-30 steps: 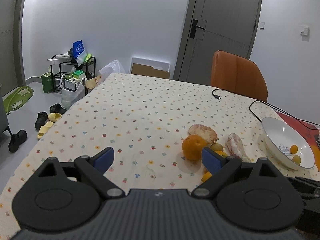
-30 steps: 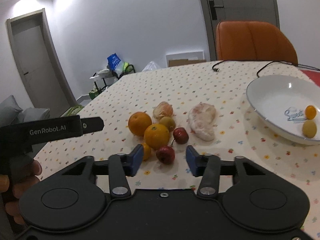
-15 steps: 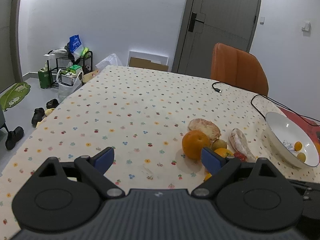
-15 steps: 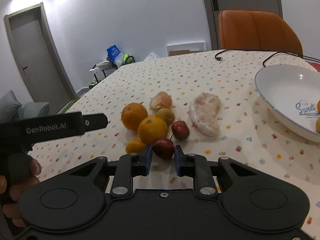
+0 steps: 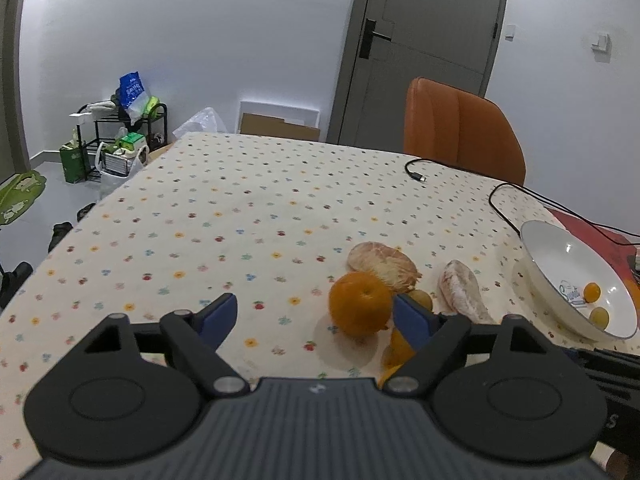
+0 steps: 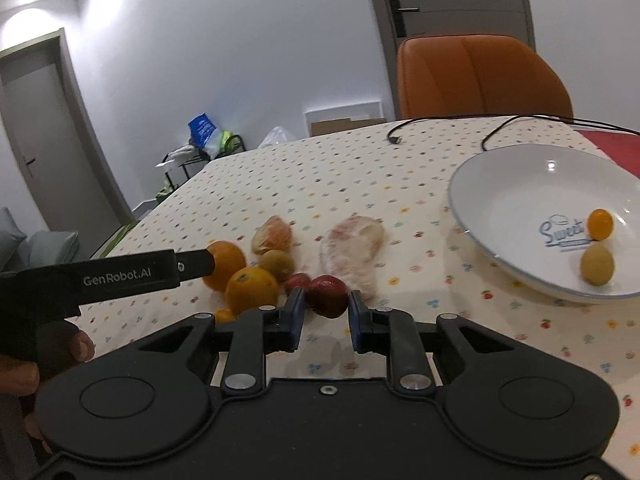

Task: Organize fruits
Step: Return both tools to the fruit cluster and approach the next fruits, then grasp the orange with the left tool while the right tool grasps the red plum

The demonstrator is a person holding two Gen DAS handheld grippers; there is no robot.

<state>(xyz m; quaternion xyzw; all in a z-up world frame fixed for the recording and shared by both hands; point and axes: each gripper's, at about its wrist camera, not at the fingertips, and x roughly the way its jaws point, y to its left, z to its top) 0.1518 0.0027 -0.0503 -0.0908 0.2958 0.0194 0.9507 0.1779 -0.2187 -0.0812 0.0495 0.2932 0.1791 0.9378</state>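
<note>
Left gripper hangs released above the desk, its fingers spread beside the orange, same as one second earlier. Right gripper has narrowed from its wider spread and now grasps the red fruit, lifted from the pile. Judged next: carry it right to the bowl.

the fruits lie in a cluster on the table, left of the bowl. in the right wrist view, one orange sits in front of another orange, with a small round fruit to their right. two peeled pieces lie behind and right of them. one small fruit sits between the right gripper fingers. two small fruits rest in the bowl. a chair stands behind the table.
</note>
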